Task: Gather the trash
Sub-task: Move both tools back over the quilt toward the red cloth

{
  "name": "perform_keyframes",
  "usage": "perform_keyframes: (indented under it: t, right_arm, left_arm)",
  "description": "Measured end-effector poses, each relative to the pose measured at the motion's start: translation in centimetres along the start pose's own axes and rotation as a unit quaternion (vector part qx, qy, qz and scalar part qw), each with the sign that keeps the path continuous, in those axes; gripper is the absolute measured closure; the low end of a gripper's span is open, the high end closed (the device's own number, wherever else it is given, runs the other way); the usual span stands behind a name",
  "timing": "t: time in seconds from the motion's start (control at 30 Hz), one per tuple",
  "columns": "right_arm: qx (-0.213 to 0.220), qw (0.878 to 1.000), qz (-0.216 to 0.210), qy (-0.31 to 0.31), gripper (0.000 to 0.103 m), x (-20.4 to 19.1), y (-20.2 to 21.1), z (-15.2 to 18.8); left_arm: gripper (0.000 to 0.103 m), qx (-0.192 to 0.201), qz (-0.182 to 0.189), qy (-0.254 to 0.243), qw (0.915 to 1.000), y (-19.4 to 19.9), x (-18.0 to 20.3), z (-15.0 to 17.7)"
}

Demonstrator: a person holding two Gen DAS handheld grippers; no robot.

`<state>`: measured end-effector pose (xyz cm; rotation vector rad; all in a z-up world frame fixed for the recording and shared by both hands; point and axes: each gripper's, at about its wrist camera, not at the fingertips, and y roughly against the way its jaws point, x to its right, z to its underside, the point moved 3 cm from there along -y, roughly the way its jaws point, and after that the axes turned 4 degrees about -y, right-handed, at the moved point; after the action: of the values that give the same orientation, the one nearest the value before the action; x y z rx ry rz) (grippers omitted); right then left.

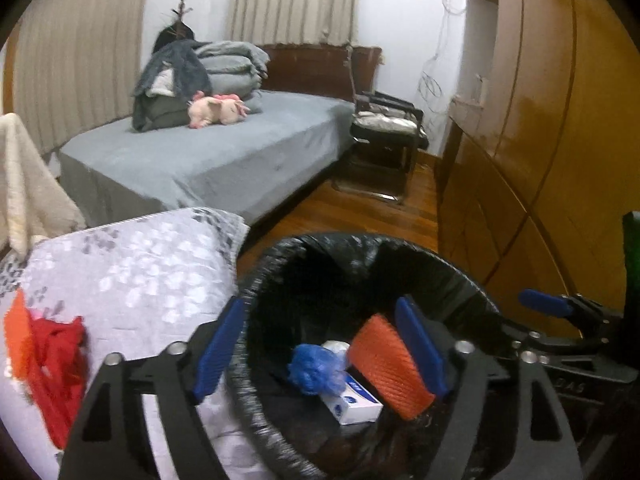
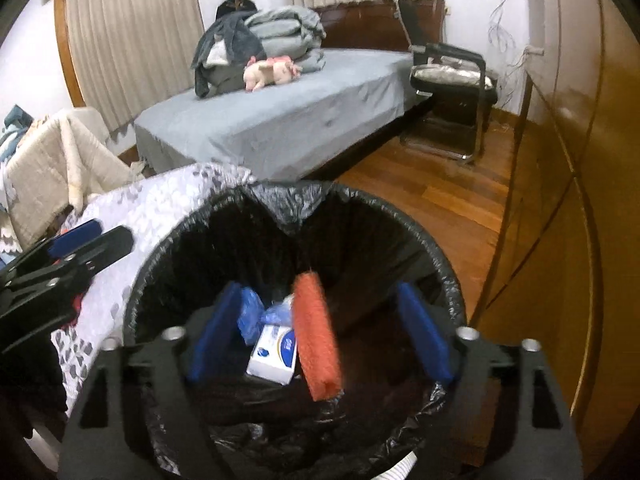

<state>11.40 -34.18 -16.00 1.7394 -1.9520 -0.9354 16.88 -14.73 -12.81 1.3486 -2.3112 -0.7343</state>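
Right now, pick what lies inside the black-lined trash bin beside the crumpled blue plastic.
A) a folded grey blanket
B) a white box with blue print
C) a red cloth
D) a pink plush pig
B: the white box lies in the trash bin next to the blue plastic, under the right claw.

Bin (image 2: 448, 276) on floor, right of patterned cover (image 2: 160, 208). In bin: box (image 2: 274, 354), crumpled bag (image 2: 250, 314), mesh piece (image 2: 316, 336). Bed (image 2: 280, 120) behind; chair (image 2: 452, 92) right of bed; wardrobe (image 2: 560, 200) far right.
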Motion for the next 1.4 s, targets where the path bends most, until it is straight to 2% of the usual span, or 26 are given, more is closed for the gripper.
perform_keyframes:
  t: [0.1,0.2,0.47,0.7,1.03,1.4]
  right_arm:
    - [0.023,1.0,-0.008,-0.001,0.01,-0.8,1.6,-0.6]
    - [0.039,0.999,-0.018,0.008,0.007,-2.0,2.9,-1.2]
    - [0.063,0.996,-0.058,0.037,0.006,-6.9,4.1,-2.4]
    - [0.057,0.993,-0.088,0.063,0.006,-11.4,3.3,-2.0]
    - [0.051,0.985,-0.126,0.109,0.006,-18.2,1.5,-2.0]
    - [0.031,0.978,-0.153,0.139,0.006,-24.9,-1.8,-0.8]
  left_arm:
    - [0.011,0.014,-0.017,0.009,0.9997,2.0,-1.6,-0.3]
    - [0.006,0.025,-0.035,0.02,0.9989,4.1,-3.2,-0.3]
    - [0.006,0.039,-0.111,0.04,0.9923,9.3,-8.2,1.3]
    - [0.006,0.047,-0.171,0.052,0.9827,12.6,-12.3,3.2]
    - [0.007,0.04,-0.226,0.087,0.9694,15.0,-18.1,5.9]
    - [0.007,0.025,-0.268,0.117,0.9558,15.5,-23.3,8.9]
